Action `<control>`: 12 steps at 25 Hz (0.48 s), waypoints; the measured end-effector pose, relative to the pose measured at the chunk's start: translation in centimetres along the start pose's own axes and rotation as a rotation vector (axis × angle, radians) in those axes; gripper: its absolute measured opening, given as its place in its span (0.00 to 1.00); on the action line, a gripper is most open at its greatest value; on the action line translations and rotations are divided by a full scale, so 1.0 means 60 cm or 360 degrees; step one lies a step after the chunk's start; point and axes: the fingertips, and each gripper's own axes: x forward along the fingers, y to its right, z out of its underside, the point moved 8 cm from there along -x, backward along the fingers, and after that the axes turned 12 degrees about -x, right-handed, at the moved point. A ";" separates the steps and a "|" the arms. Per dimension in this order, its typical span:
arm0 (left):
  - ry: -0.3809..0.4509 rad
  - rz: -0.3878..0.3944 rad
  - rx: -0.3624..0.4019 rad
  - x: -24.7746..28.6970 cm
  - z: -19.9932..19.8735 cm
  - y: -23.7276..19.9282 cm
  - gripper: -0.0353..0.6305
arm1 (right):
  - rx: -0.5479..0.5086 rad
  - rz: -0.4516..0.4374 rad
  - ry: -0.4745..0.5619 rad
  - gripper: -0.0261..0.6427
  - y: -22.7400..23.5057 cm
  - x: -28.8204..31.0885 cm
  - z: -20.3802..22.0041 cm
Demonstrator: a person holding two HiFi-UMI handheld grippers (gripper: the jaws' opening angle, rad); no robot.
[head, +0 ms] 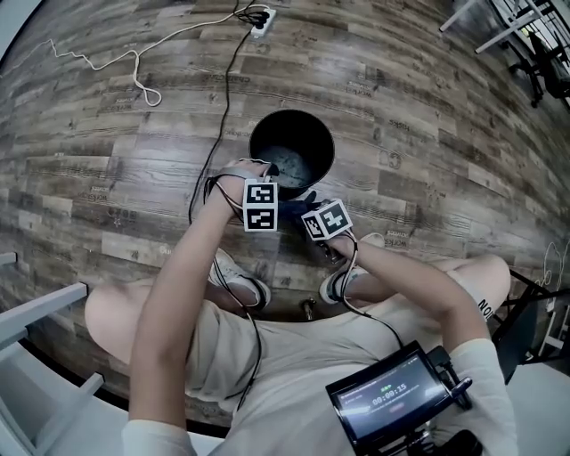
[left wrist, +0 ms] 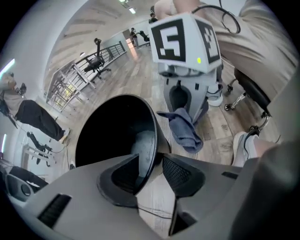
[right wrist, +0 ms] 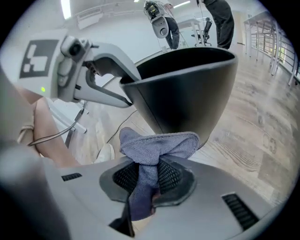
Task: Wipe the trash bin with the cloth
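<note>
The black trash bin (head: 291,150) stands upright on the wooden floor, with something pale at its bottom. My left gripper (head: 266,172) is at its near rim. In the left gripper view the left gripper (left wrist: 152,165) is open, one jaw inside the bin (left wrist: 112,129) and one outside, with the rim between them and a gap on each side. My right gripper (right wrist: 150,171) is shut on a bunched blue-grey cloth (right wrist: 157,144), held just in front of the bin's outer wall (right wrist: 187,89). From the left gripper view the cloth (left wrist: 185,130) hangs below the right gripper (left wrist: 187,105).
A white cable (head: 134,71) and a black cable (head: 227,89) run over the floor to a power strip (head: 261,16) behind the bin. The person's shoes (head: 242,278) rest close to the bin's near side. Chair legs (head: 534,53) stand at the far right.
</note>
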 end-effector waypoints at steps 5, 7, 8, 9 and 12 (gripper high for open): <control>-0.0055 -0.0023 0.0021 0.006 -0.004 0.003 0.29 | 0.0015 -0.0048 0.0073 0.15 -0.007 -0.064 -0.013; -0.0071 -0.0005 -0.0006 0.006 -0.007 0.003 0.29 | 0.0026 -0.0053 0.0101 0.15 -0.006 -0.086 -0.018; -0.0073 0.0003 -0.0015 0.006 -0.008 0.003 0.29 | 0.0031 -0.0057 0.0119 0.15 -0.005 -0.096 -0.024; -0.0073 0.0008 -0.0020 0.006 -0.011 0.003 0.29 | 0.0037 -0.0060 0.0135 0.15 -0.004 -0.104 -0.030; -0.0060 0.0015 -0.0007 0.007 -0.022 0.012 0.27 | 0.0057 -0.0065 0.0168 0.15 0.003 -0.119 -0.048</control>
